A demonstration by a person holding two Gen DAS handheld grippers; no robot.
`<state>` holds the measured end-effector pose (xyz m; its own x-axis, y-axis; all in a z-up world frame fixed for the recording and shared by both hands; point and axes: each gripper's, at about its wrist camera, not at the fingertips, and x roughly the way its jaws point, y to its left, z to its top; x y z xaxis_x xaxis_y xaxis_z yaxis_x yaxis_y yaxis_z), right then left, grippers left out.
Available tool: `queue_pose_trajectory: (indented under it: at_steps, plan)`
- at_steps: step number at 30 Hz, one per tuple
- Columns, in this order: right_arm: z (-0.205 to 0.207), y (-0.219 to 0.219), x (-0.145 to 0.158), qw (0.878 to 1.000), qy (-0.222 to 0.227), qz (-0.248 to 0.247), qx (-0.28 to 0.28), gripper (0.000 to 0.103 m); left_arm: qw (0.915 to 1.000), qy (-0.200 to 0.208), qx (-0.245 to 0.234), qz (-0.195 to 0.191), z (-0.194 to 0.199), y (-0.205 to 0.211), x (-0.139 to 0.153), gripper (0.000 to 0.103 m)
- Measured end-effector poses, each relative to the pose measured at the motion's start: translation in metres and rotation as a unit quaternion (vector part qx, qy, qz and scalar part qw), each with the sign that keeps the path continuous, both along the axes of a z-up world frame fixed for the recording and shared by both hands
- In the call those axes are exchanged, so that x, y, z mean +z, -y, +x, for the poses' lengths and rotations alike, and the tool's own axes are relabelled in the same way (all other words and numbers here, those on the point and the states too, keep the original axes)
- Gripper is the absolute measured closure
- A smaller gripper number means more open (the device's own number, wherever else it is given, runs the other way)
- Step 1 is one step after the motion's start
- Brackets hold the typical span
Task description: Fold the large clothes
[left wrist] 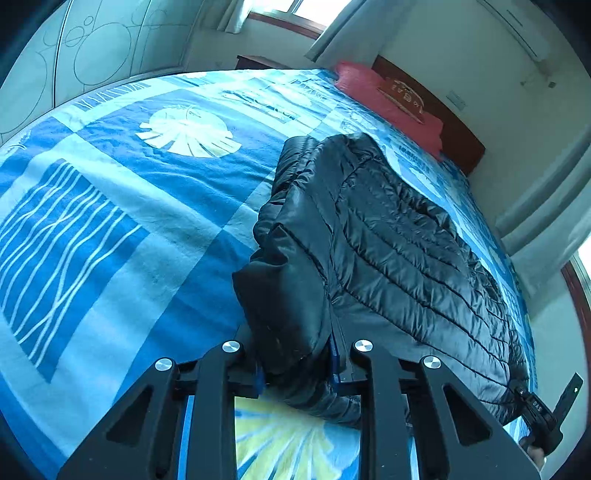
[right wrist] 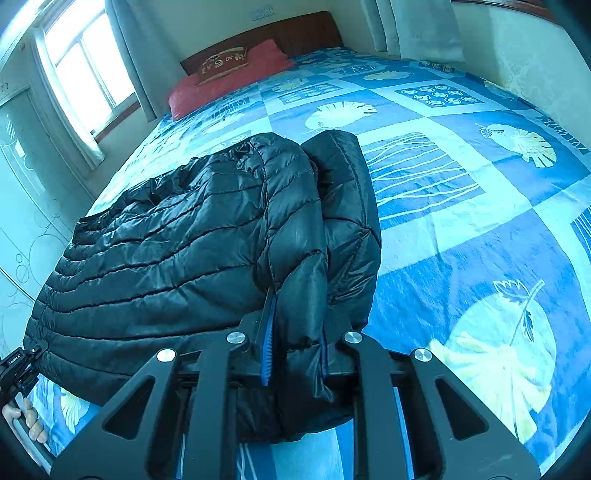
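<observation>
Both grippers, left gripper [left wrist: 299, 369] and right gripper [right wrist: 295, 350], are pinching the black puffer jacket's [left wrist: 399, 236] near corners on the blue patterned bedspread [left wrist: 110, 221]; lifting evenly toward twelve o'clock should be keeping the fold square.

jacket [right wrist: 192, 236]: glossy quilted synthetic shell, stitched channels; bedspread [left wrist: 122, 206]: matt, slightly fuzzy printed cloth; left gripper [left wrist: 299, 373] arms: matt black plastic, probably, with shiny metal pins, ribbed blue pads; headboard [right wrist: 295, 31]: dark smooth wood

Both wrist views look steeply down, close — sharing jacket [left wrist: 388, 236] and bedspread [right wrist: 461, 229].
</observation>
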<state>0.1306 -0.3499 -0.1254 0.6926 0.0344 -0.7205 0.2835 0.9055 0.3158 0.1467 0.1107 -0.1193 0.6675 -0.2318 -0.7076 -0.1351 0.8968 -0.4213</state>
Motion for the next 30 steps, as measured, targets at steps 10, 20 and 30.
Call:
queue_pose_trajectory:
  at_steps: [10,20,30]
  plan:
    - [-0.048,-0.018,0.0,1.0,-0.004,0.01,0.016,0.086,0.9999,-0.01,0.003,-0.004,-0.045,-0.022,0.003,0.078]
    - [-0.095,-0.025,0.001,1.0,-0.014,0.009,0.025,0.086,0.9997,-0.021,0.001,-0.013,-0.081,-0.032,0.007,0.078]
    - [-0.107,-0.03,-0.002,0.999,-0.026,-0.013,0.02,0.077,0.9989,-0.045,-0.008,-0.011,-0.077,-0.04,-0.006,0.064]
